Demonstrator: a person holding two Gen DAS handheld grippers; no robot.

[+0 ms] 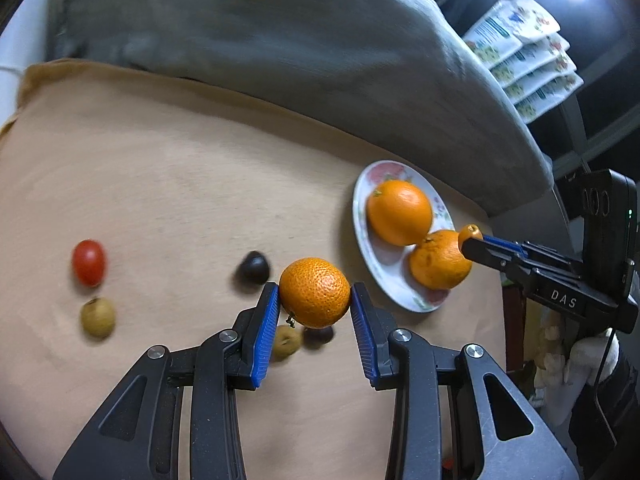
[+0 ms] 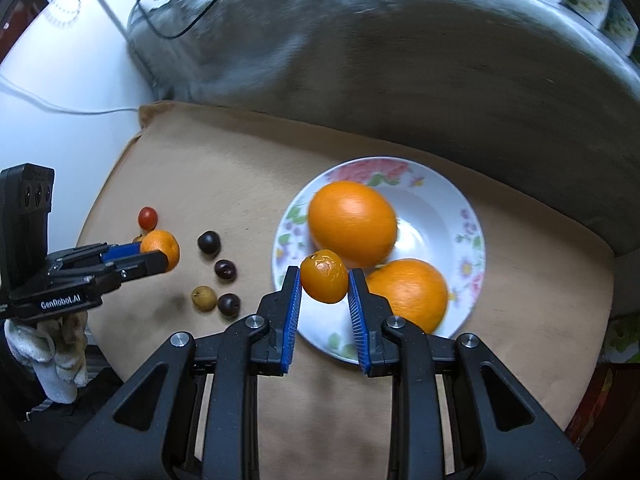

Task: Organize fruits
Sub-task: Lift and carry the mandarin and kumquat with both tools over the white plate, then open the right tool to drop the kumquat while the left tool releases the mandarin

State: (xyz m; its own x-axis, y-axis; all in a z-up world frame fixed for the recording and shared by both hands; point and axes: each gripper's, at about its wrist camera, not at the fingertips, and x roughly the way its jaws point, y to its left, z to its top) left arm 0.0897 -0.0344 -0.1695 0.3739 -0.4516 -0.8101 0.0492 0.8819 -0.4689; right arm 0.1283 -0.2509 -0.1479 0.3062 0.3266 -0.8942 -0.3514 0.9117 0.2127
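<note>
1. So far, two oranges lie on the flowered plate, at the right of the tan cloth.
2. The left gripper clamps a mandarin above the cloth, left of the plate.
3. The right gripper grips a small kumquat over the plate's near rim.
4. Left on the cloth: a red tomato, tan longans, dark fruits; judging by that, roughly half remains.

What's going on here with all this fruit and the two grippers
A person is sorting fruit with two handheld grippers. The left gripper holds a mandarin above the tan cloth; the right gripper holds a small kumquat over the floral plate, which already has two oranges. A cherry tomato, dark plums and longans remain on the cloth.
</note>
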